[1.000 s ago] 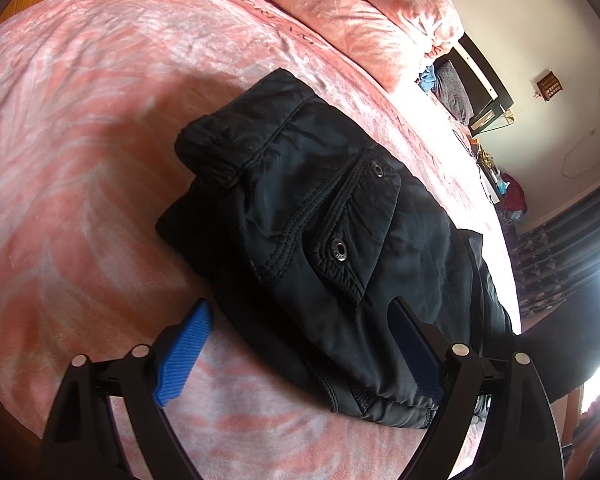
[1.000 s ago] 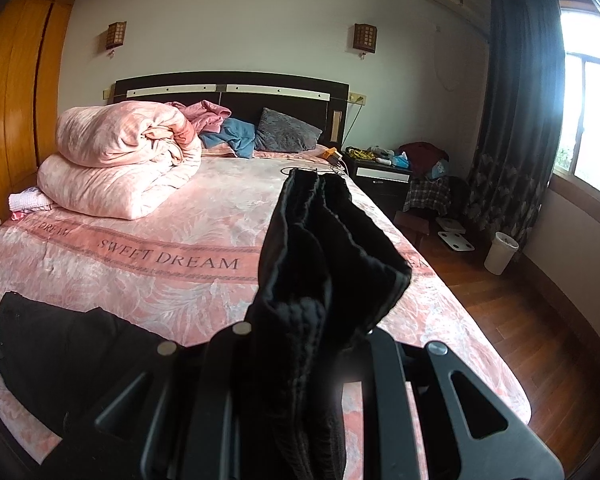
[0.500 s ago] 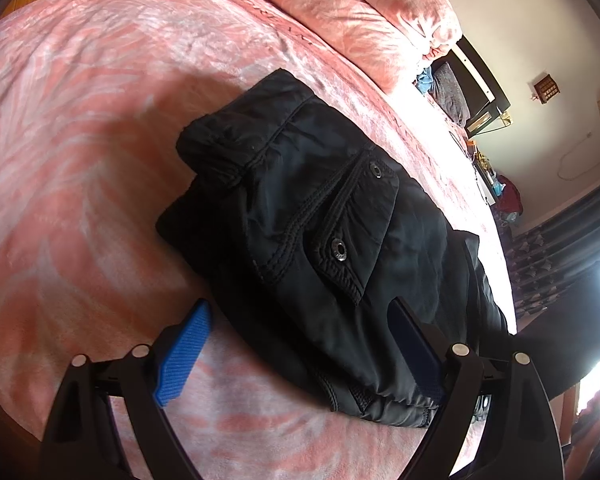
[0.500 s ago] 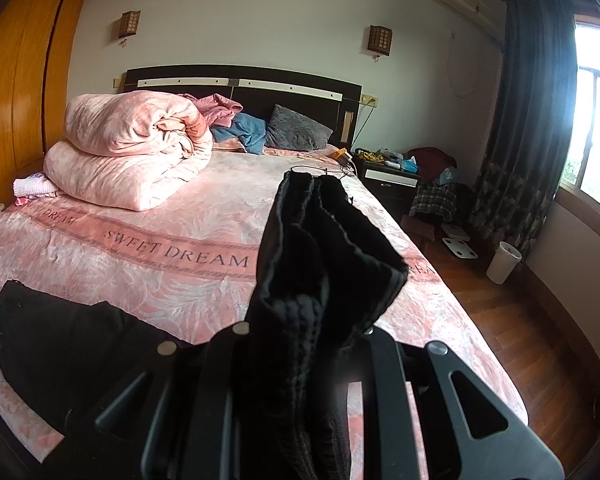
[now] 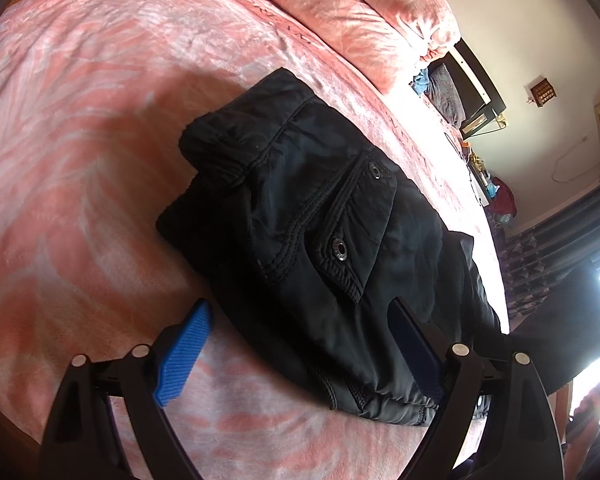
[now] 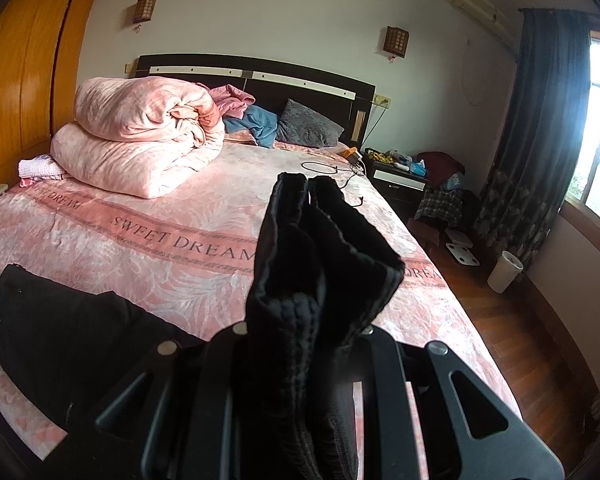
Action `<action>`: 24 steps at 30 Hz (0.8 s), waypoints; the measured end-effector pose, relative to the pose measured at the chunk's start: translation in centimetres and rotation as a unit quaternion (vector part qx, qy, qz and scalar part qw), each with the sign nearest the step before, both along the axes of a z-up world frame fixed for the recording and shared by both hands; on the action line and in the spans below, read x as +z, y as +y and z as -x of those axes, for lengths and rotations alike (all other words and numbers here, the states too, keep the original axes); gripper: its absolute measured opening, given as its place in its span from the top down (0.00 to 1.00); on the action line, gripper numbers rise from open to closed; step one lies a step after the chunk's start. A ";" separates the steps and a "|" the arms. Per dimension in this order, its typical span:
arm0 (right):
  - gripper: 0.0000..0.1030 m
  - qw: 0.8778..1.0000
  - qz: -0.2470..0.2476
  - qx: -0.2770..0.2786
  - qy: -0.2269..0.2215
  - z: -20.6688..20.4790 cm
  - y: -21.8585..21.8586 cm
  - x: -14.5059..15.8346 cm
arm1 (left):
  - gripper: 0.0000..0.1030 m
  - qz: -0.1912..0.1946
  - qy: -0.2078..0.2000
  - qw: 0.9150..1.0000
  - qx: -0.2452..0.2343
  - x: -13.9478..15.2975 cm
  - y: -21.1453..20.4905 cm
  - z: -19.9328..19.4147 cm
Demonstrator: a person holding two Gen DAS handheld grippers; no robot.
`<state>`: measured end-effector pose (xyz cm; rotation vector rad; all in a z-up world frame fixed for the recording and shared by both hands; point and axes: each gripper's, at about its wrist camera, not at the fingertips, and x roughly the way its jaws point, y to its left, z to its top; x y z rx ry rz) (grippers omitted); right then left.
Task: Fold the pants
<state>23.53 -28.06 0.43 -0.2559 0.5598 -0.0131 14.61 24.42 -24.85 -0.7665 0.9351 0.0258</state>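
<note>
Black pants (image 5: pixel 320 240) lie on the pink bedspread (image 5: pixel 80 140), waist end with a snap pocket toward me. My left gripper (image 5: pixel 300 344) is open, its blue pads on either side of the near edge of the waist end. My right gripper (image 6: pixel 300 344) is shut on the bunched leg cuffs of the pants (image 6: pixel 312 252) and holds them up above the bed. The rest of the pants (image 6: pixel 60 328) lies low at the left in the right wrist view.
A rolled pink duvet (image 6: pixel 140 148) and pillows (image 6: pixel 304 130) sit at the head of the bed. A nightstand (image 6: pixel 400 176), clutter, a scale (image 6: pixel 462 254) and a white bin (image 6: pixel 504 272) stand on the wooden floor at the right, by the curtain.
The right gripper's view has shifted slightly rightward with the cuffs still held up. The left gripper has stayed nearly still at the waist end.
</note>
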 end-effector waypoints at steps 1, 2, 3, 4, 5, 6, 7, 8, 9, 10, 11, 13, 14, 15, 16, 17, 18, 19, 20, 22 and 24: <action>0.85 1.000 0.002 0.002 0.001 0.0 0.2 -0.1 | 0.13 0.001 -0.001 1.000 0.000 0.0 0.0 0.1; 0.85 1.000 0.005 0.004 0.002 -0.1 0.5 -0.1 | 0.13 0.002 -0.001 1.000 0.000 0.0 0.1 0.1; 0.85 1.000 0.006 0.005 0.003 -0.1 0.7 -0.2 | 0.13 0.003 -0.002 1.000 0.000 0.0 0.1 0.2; 0.85 1.000 0.009 0.007 0.004 -0.1 1.0 -0.3 | 0.13 0.004 -0.003 1.000 0.000 0.0 0.2 0.2; 0.85 1.000 0.014 0.010 0.005 -0.1 1.3 -0.4 | 0.13 0.005 -0.003 1.000 -0.001 0.0 0.2 0.2; 0.85 1.000 0.019 0.012 0.006 -0.2 1.7 -0.5 | 0.13 0.005 -0.003 1.000 -0.001 0.0 0.3 0.2; 0.85 1.000 0.021 0.014 0.007 -0.2 1.9 -0.7 | 0.13 0.006 -0.004 1.000 0.000 0.0 0.3 0.2; 0.85 1.000 0.024 0.016 0.008 -0.2 2.1 -0.8 | 0.13 0.007 -0.005 1.000 0.000 0.0 0.3 0.2; 0.85 0.999 0.028 0.018 0.009 -0.3 2.4 -0.9 | 0.13 0.008 -0.006 1.000 0.000 0.0 0.4 0.3; 0.85 0.999 0.030 0.020 0.011 -0.3 2.7 -1.0 | 0.13 0.009 -0.006 1.000 0.000 0.0 0.4 0.3; 0.85 0.999 0.033 0.022 0.013 -0.4 3.0 -1.2 | 0.13 0.010 -0.006 1.000 0.000 0.0 0.4 0.3; 0.85 0.999 0.041 0.024 0.015 -0.4 3.6 -1.5 | 0.13 0.011 -0.008 1.000 -0.001 0.0 0.5 0.2; 0.85 0.999 0.044 0.025 0.016 -0.5 3.7 -1.7 | 0.13 0.012 -0.008 1.000 -0.001 -0.1 0.5 0.2; 0.85 0.998 0.047 0.027 0.018 -0.6 4.0 -1.8 | 0.13 0.013 -0.009 1.000 0.000 -0.1 0.6 0.3; 0.85 0.998 0.049 0.030 0.020 -0.6 4.3 -2.0 | 0.13 0.015 -0.009 1.000 0.000 -0.1 0.7 0.3; 0.85 0.998 0.050 0.031 0.022 -0.6 4.5 -2.0 | 0.13 0.016 -0.009 1.000 0.000 -0.1 0.7 0.4; 0.85 0.998 0.053 0.034 0.023 -0.6 4.7 -2.1 | 0.13 0.017 -0.010 1.000 0.001 -0.1 0.8 0.4; 0.85 0.998 0.056 0.034 0.024 -0.6 4.9 -2.3 | 0.13 0.017 -0.010 1.000 0.001 -0.1 0.7 0.4; 0.85 0.997 0.060 0.036 0.024 -0.6 5.1 -2.4 | 0.13 0.017 -0.010 1.000 0.000 -0.1 0.7 0.4; 0.85 0.997 0.064 0.039 0.027 -0.6 5.6 -2.7 | 0.13 0.019 -0.010 1.000 0.001 -0.1 0.8 0.5; 0.85 0.996 0.069 0.043 0.030 -0.7 6.0 -3.0 | 0.13 0.020 -0.011 1.000 0.001 -0.1 0.9 0.5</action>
